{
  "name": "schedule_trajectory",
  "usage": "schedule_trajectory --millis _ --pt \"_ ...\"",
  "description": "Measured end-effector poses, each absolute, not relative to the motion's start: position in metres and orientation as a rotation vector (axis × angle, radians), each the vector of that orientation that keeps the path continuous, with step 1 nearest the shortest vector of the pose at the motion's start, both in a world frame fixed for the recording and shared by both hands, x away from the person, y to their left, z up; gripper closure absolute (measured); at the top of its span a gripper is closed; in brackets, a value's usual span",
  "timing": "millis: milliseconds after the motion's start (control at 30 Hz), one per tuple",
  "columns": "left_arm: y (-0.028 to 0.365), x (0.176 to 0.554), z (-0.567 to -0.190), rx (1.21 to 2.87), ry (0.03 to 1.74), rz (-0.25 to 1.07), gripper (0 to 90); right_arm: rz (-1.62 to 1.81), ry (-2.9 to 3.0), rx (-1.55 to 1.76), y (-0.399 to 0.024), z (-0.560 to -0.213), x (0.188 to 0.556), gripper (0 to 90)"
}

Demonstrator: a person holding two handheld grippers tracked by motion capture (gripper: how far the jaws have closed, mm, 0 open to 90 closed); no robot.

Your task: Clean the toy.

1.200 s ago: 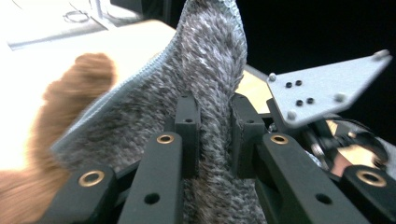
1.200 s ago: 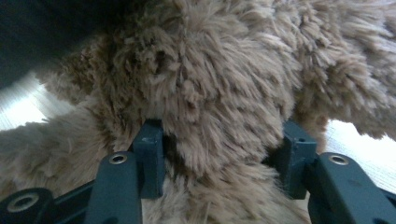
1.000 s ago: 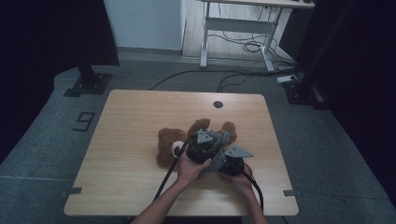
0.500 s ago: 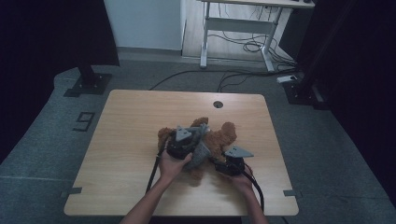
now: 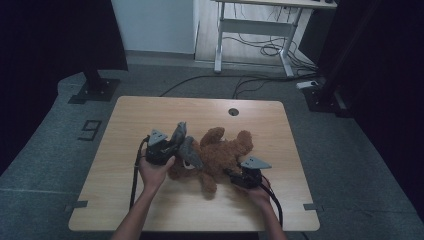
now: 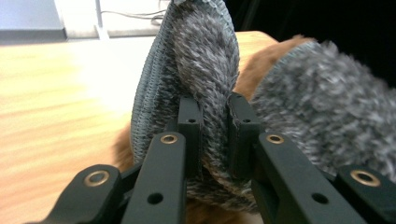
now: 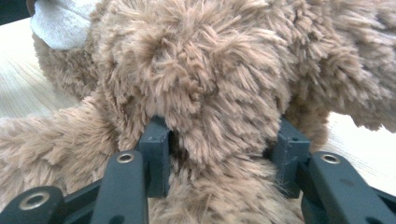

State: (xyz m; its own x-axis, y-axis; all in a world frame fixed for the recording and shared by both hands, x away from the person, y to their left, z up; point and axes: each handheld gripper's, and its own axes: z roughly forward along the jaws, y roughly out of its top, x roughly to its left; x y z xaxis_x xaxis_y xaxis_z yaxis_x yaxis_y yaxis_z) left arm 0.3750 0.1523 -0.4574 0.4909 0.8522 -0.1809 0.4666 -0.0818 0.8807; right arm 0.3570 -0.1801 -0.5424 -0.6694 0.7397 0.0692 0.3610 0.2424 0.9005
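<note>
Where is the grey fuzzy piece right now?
In the high view the grey fuzzy piece sits left of centre on the table, pinched by the left gripper beside the brown teddy bear.

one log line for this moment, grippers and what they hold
left gripper: shut on grey slipper | right gripper: shut on teddy bear | table: bear lying

- High view looks forward and down over the whole table (image 5: 150, 107).
- Both gripper views sit close against the teddy bear (image 5: 222, 152), shared with the high view.
</note>
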Motion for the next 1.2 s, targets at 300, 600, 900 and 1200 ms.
schedule_trajectory --millis 300,600,900,1200 --pt "0.181 0.379 -0.476 1.719 1.224 0.476 78.7 1.413 2.146 1.018 -0.18 -0.543 0.357 50.7" --pt "0.195 0.381 -0.507 1.804 1.309 0.443 78.9 1.422 2.149 1.025 -0.181 -0.543 0.358 50.7" --pt "0.194 0.374 -0.524 1.872 1.297 0.418 78.9 1.423 2.148 1.027 -0.181 -0.544 0.359 50.6" --pt "0.198 0.354 -0.467 1.8 1.156 0.52 78.9 1.428 2.149 1.032 -0.182 -0.544 0.359 50.7"
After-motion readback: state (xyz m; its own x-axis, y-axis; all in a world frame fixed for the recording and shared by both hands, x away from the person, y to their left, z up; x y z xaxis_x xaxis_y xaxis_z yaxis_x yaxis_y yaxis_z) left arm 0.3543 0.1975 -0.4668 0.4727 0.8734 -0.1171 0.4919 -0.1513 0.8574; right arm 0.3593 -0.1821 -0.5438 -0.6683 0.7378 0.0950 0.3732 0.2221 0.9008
